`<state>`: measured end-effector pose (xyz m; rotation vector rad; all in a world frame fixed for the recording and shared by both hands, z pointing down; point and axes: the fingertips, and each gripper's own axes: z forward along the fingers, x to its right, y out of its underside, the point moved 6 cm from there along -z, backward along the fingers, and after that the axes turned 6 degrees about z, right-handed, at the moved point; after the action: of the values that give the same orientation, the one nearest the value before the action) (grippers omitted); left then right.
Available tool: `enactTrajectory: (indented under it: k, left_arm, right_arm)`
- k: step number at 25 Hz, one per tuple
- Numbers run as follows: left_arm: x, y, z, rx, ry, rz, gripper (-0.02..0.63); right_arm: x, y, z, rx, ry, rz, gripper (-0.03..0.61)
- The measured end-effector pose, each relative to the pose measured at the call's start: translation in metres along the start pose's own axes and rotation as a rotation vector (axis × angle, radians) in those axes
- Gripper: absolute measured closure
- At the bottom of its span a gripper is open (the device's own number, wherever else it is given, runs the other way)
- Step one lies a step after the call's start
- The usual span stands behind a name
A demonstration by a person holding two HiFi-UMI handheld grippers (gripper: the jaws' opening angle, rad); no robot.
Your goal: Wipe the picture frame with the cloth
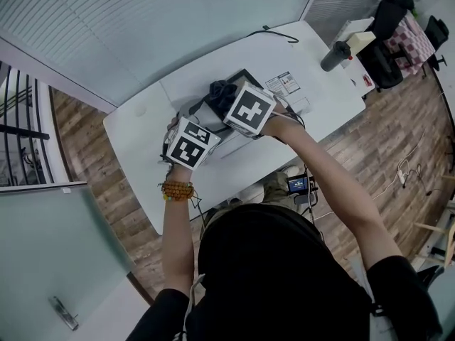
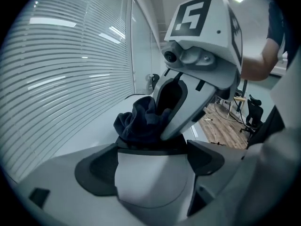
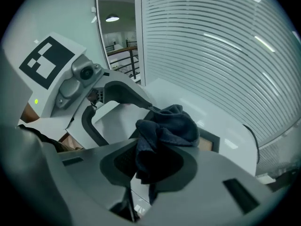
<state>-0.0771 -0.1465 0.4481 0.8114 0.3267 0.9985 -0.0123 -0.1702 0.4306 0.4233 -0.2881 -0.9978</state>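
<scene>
The picture frame (image 1: 244, 74) has a black edge and a white face; it is held tilted up off the white table (image 1: 142, 130). In the left gripper view its white face (image 2: 148, 173) fills the gap between the jaws, and my left gripper (image 2: 150, 161) is shut on its near edge. A crumpled dark blue cloth (image 3: 165, 128) is pinched in my right gripper (image 3: 155, 166), which presses it against the frame's top edge (image 3: 210, 141). From the head view the cloth (image 1: 222, 91) bunches just beyond the right gripper (image 1: 249, 110); the left gripper (image 1: 190, 143) is beside it.
A dark tumbler (image 1: 335, 55) stands at the table's far right, with a printed leaflet (image 1: 286, 84) nearer the frame and a black cable (image 1: 274, 34) along the back edge. A chair draped with clothes (image 1: 394, 30) is past the table. Window blinds (image 2: 61, 69) run behind.
</scene>
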Motion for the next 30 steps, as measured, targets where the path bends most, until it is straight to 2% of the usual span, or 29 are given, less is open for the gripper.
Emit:
enactTrajectory:
  k: [2, 4, 6, 8, 9, 10, 11, 13, 14, 16, 19, 23, 26, 30]
  left_arm:
    - [0.000, 0.000, 0.000, 0.005, -0.003, 0.006, 0.150]
    - [0.000, 0.001, 0.000, 0.012, -0.005, 0.007, 0.150]
    - [0.002, 0.003, 0.001, 0.020, -0.003, -0.004, 0.150]
    - [0.003, 0.004, 0.001, 0.021, 0.000, -0.005, 0.150]
    - [0.003, 0.004, 0.001, 0.020, 0.000, -0.004, 0.150]
    - [0.003, 0.004, 0.001, 0.021, 0.000, -0.003, 0.150]
    - [0.003, 0.004, 0.001, 0.023, -0.001, -0.002, 0.150]
    - [0.002, 0.003, 0.001, 0.025, -0.004, 0.000, 0.150]
    - [0.002, 0.003, 0.001, 0.025, -0.006, 0.001, 0.150]
    - [0.002, 0.003, 0.001, 0.025, -0.007, 0.005, 0.150]
    - [0.001, 0.004, 0.002, 0.027, -0.005, -0.001, 0.150]
    - [0.000, 0.001, 0.002, 0.020, -0.003, -0.005, 0.150]
    - [0.001, 0.002, 0.002, 0.007, 0.000, -0.008, 0.150]
    - [0.001, 0.002, 0.003, 0.016, 0.006, -0.007, 0.150]
  right_arm:
    - [-0.004, -0.003, 0.001, 0.000, -0.018, -0.022, 0.514]
    - [-0.001, -0.001, -0.001, 0.023, -0.083, 0.001, 0.512]
    - [0.006, 0.002, -0.012, 0.118, -0.228, 0.095, 0.511]
    - [0.015, 0.003, -0.037, 0.276, -0.350, 0.230, 0.508]
    - [0.023, 0.004, -0.052, 0.351, -0.351, 0.280, 0.506]
    - [0.033, 0.008, -0.066, 0.402, -0.301, 0.307, 0.506]
    - [0.046, 0.013, -0.077, 0.420, -0.213, 0.310, 0.506]
    - [0.068, 0.030, -0.082, 0.369, -0.013, 0.269, 0.506]
    - [0.074, 0.040, -0.077, 0.313, 0.057, 0.238, 0.506]
    - [0.074, 0.057, -0.060, 0.201, 0.122, 0.186, 0.506]
    - [0.068, 0.060, -0.045, 0.154, 0.159, 0.193, 0.508]
    - [0.066, 0.050, -0.041, 0.095, 0.109, 0.185, 0.509]
    - [0.060, 0.046, -0.036, 0.068, 0.028, 0.213, 0.511]
    - [0.039, 0.034, -0.026, 0.097, -0.100, 0.252, 0.511]
